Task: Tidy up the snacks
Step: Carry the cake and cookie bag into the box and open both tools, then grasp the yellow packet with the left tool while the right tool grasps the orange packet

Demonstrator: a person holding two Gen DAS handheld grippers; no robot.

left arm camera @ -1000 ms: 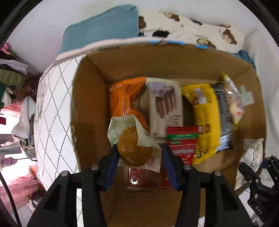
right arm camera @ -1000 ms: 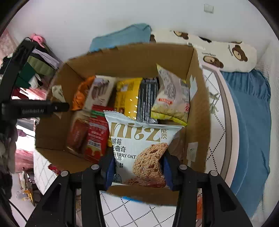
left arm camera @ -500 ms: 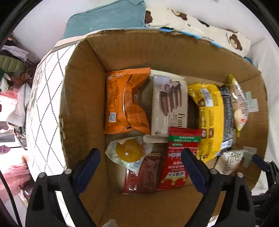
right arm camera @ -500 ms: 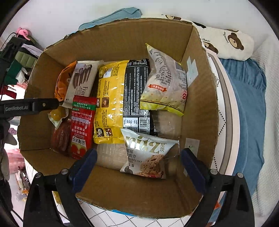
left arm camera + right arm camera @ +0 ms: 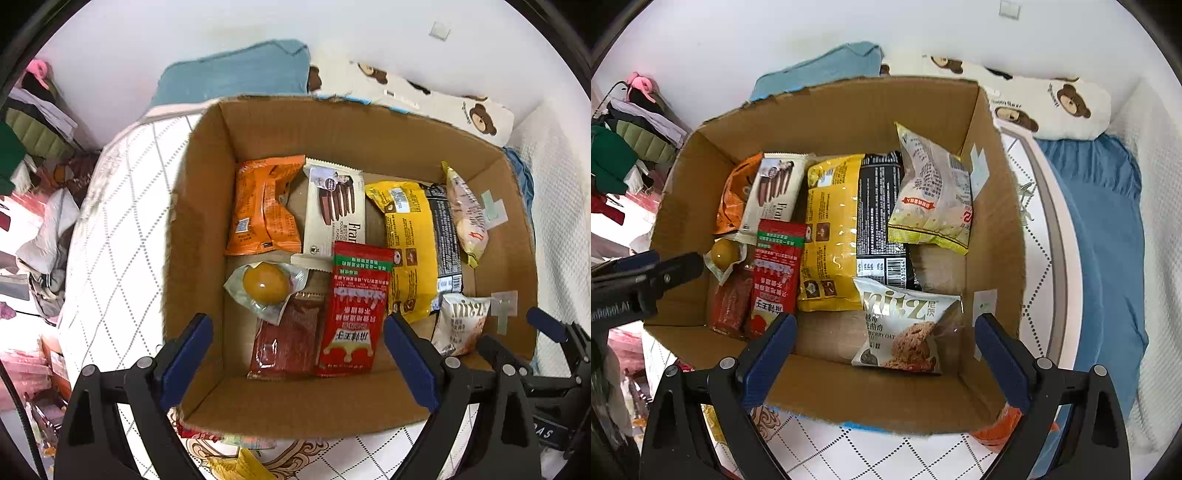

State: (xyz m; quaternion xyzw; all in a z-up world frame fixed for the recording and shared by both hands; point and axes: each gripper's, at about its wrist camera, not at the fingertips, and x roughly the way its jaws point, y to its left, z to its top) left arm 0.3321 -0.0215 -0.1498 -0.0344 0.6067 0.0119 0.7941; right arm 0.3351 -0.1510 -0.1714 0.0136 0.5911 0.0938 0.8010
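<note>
Now both drops are done — my left gripper (image 5: pixel 297 350) has let go of the jelly cup (image 5: pixel 265 283), my right gripper (image 5: pixel 884 349) the oat cookie bag (image 5: pixel 905 325). Both lie in the box (image 5: pixel 849 110); jaws stand wide and empty, so I fetch more.

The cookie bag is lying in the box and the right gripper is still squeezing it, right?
Not quite. The cookie bag does lie in the box, but the right gripper is not squeezing it. Its jaws have just opened and stand wide, clear of the bag on both sides. The right wrist view shows this.
</note>
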